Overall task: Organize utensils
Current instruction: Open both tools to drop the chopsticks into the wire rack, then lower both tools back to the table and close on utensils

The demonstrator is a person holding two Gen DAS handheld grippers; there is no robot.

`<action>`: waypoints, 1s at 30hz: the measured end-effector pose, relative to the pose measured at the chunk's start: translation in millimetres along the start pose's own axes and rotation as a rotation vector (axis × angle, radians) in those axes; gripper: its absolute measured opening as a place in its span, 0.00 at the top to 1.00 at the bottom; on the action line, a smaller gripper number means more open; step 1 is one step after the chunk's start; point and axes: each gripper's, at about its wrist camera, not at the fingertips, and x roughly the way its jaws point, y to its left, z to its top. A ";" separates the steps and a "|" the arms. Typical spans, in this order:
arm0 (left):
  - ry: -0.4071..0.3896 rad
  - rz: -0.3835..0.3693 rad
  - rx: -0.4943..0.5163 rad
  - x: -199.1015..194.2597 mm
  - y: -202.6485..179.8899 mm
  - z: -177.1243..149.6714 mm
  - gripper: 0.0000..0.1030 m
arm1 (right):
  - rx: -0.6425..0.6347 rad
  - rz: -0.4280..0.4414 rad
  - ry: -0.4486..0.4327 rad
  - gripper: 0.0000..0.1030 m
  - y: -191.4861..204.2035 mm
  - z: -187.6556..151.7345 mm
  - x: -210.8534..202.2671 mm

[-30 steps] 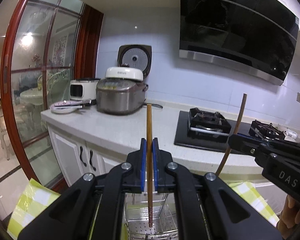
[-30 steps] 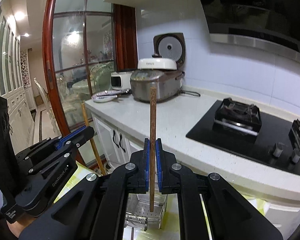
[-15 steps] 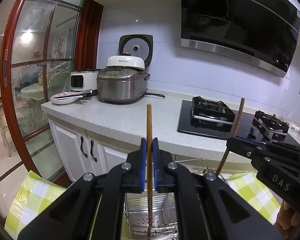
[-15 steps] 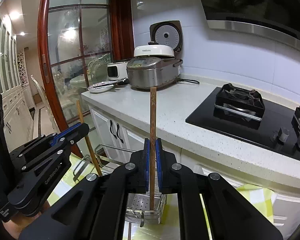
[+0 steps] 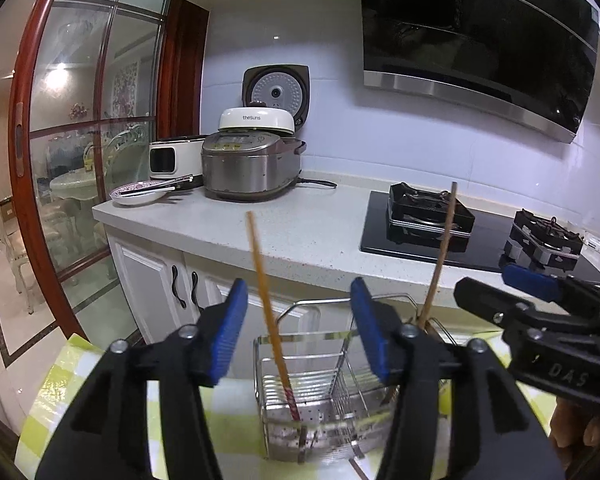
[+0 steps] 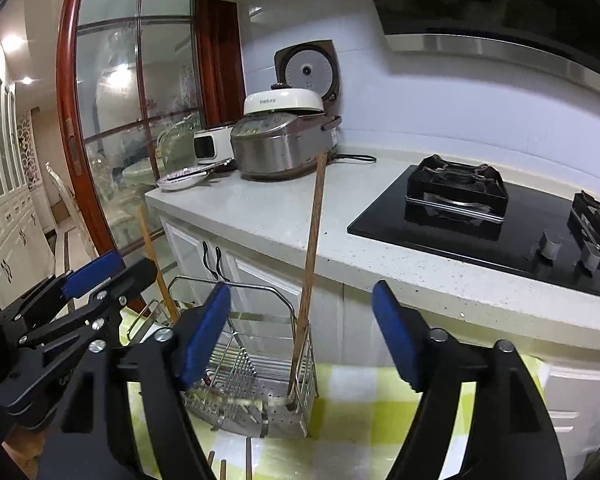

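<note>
A wire utensil basket (image 5: pixel 320 384) (image 6: pixel 236 285) stands on a yellow-green checked cloth. In the left wrist view a light wooden chopstick (image 5: pixel 265 288) leans in the basket's left part, between my left gripper's (image 5: pixel 300 334) opening jaws and touching neither blue pad. In the right wrist view a darker chopstick (image 6: pixel 311 248) leans in the basket's right corner, free between my right gripper's (image 6: pixel 300 336) opening jaws. Each view shows the other gripper at its edge: the right gripper (image 5: pixel 496 284) and the left gripper (image 6: pixel 120 270). The darker chopstick (image 5: pixel 440 256) and the light one (image 6: pixel 152 248) also show there.
Behind the basket runs a white counter (image 5: pixel 300 232) with cabinet doors below. On it stand a rice cooker (image 5: pixel 252 164), a plate with chopsticks (image 5: pixel 138 194) and a black gas hob (image 5: pixel 428 216). Several stick ends lie on the cloth (image 6: pixel 360 420) at the near edge.
Both grippers were shut on their chopsticks and have sunk toward the basket; both now stand apart from them. The chopsticks have dropped into the basket and tilted.
</note>
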 end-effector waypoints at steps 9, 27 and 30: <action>0.011 0.041 -0.042 -60.6 14.7 -28.0 0.34 | 0.090 -0.044 0.024 0.19 -23.9 -51.5 -44.0; 0.463 -0.057 -0.157 -97.8 44.1 -177.8 0.40 | 0.084 0.008 0.400 0.19 -5.5 -205.5 -73.9; 0.511 -0.095 -0.160 -92.1 38.1 -188.7 0.47 | 0.063 0.029 0.417 0.19 2.7 -210.5 -80.0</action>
